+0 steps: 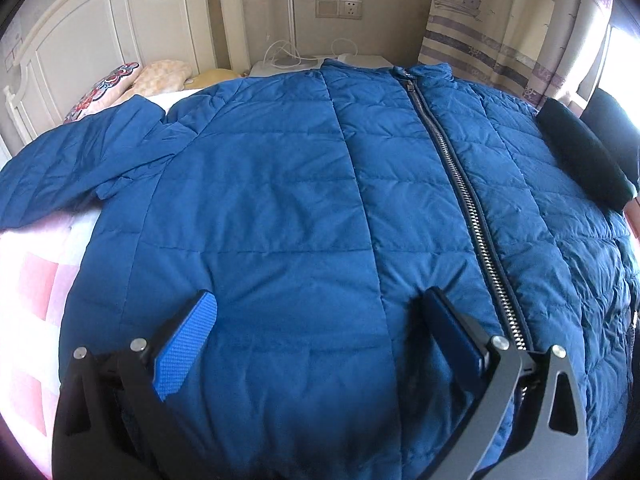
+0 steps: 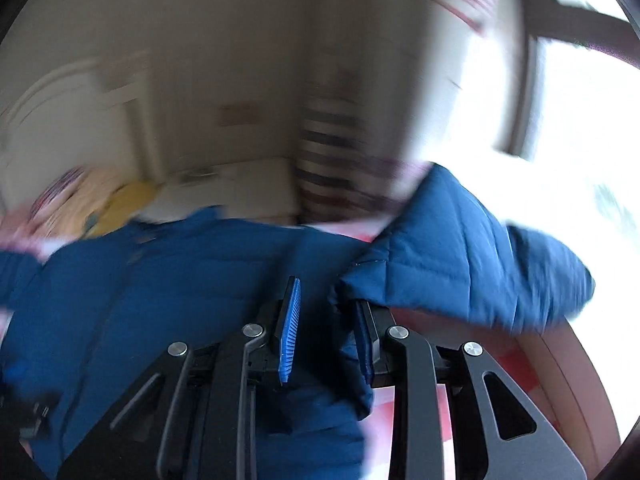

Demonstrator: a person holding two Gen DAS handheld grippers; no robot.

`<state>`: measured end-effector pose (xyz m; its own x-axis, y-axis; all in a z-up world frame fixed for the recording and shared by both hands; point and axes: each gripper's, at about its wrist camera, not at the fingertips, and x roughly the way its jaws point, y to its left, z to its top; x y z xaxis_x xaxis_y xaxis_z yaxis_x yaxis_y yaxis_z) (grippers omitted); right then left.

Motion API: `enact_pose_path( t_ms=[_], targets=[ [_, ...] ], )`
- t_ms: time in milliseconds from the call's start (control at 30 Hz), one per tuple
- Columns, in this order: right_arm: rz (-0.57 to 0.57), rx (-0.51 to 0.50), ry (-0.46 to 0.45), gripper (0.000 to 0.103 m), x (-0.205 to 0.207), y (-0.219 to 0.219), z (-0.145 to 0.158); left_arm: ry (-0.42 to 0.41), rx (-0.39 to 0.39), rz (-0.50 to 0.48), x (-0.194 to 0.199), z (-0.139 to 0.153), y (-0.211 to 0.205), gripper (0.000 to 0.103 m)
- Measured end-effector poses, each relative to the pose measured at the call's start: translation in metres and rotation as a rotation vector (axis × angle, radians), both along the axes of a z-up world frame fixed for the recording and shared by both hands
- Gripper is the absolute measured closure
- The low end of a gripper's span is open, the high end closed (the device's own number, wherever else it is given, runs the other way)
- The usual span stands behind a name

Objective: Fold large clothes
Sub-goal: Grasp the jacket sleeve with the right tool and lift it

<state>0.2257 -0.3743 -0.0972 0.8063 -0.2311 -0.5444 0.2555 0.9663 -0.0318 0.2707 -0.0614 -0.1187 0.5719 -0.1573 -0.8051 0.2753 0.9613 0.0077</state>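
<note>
Blue quilted jacket [image 1: 280, 208], one; two claws: left claw [image 1: 320, 320] wide, right claw [image 2: 326, 328] gripping its sleeve [image 2: 460, 256].

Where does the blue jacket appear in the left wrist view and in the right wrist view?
Left wrist view: the blue jacket fills the middle, lying flat, zipper right of centre.
Right wrist view: it covers the lower left; one sleeve is lifted at the right.
Shared landmark: the striped curtain.

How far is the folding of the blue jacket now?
Done: the blue jacket lies flat on the bed, zipped. In hand: the right gripper lifts one sleeve; the left gripper rests open on the jacket's front. Left: the other sleeve and the body are unfolded.
</note>
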Motion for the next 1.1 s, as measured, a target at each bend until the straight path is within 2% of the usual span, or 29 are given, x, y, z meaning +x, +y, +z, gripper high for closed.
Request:
enact_pose_path(
  t_ms=[100, 167, 300, 333, 367, 433, 500, 600, 667, 767, 833, 867, 900, 967, 1100],
  targets=[
    [0.139, -0.082, 0.026, 0.076, -0.003, 0.057, -0.002, 0.000, 0.001, 0.000, 0.000, 0.000, 0.000, 0.002],
    [0.244, -0.110, 0.080, 0.075, -0.005, 0.090, -0.017, 0.000, 0.000, 0.000, 0.000, 0.000, 0.000, 0.002],
    [0.344, -0.132, 0.319, 0.074, -0.001, 0.137, -0.081, -0.001, -0.001, 0.000, 0.000, 0.000, 0.000, 0.002],
    [0.334, -0.151, 0.309, 0.073, -0.003, 0.139, -0.083, -0.001, -0.002, 0.000, 0.000, 0.000, 0.000, 0.002],
    [0.312, -0.164, 0.303, 0.068, -0.006, 0.140, -0.079, -0.002, -0.002, 0.000, -0.001, 0.000, 0.000, 0.002],
    [0.285, -0.133, 0.297, 0.037, -0.010, 0.134, -0.074, -0.001, -0.009, 0.000, -0.001, 0.000, 0.001, 0.002],
    [0.261, -0.088, 0.278, 0.025, -0.013, 0.121, -0.071, -0.002, -0.005, -0.001, -0.001, 0.001, 0.000, 0.002],
    [0.278, -0.003, 0.281, 0.025, -0.022, 0.113, -0.068, -0.002, -0.008, -0.001, -0.002, 0.001, 0.000, 0.002],
    [0.277, 0.090, 0.204, 0.025, -0.038, 0.095, -0.054, -0.003, -0.006, -0.001, -0.003, 0.000, 0.001, 0.002],
    [0.119, 0.297, 0.092, 0.025, -0.052, 0.038, -0.035, -0.003, -0.006, -0.001, -0.003, 0.000, 0.001, 0.002],
    [-0.025, 0.471, 0.072, 0.025, -0.059, -0.009, -0.039, -0.003, -0.005, -0.001, -0.002, 0.001, 0.001, 0.002],
    [-0.094, 0.590, 0.080, 0.025, -0.065, -0.035, -0.049, -0.003, -0.007, -0.001, -0.002, 0.001, 0.001, 0.002],
    [-0.126, 0.656, 0.094, 0.025, -0.066, -0.049, -0.057, -0.003, -0.007, -0.001, -0.002, 0.001, 0.001, 0.002],
    [-0.171, 0.737, 0.122, 0.025, -0.066, -0.070, -0.073, -0.003, -0.006, -0.001, -0.002, 0.001, 0.001, 0.002],
    [-0.204, 0.854, 0.075, 0.025, -0.056, -0.095, -0.089, -0.003, -0.007, -0.001, -0.002, 0.001, 0.001, 0.002]
  ],
)
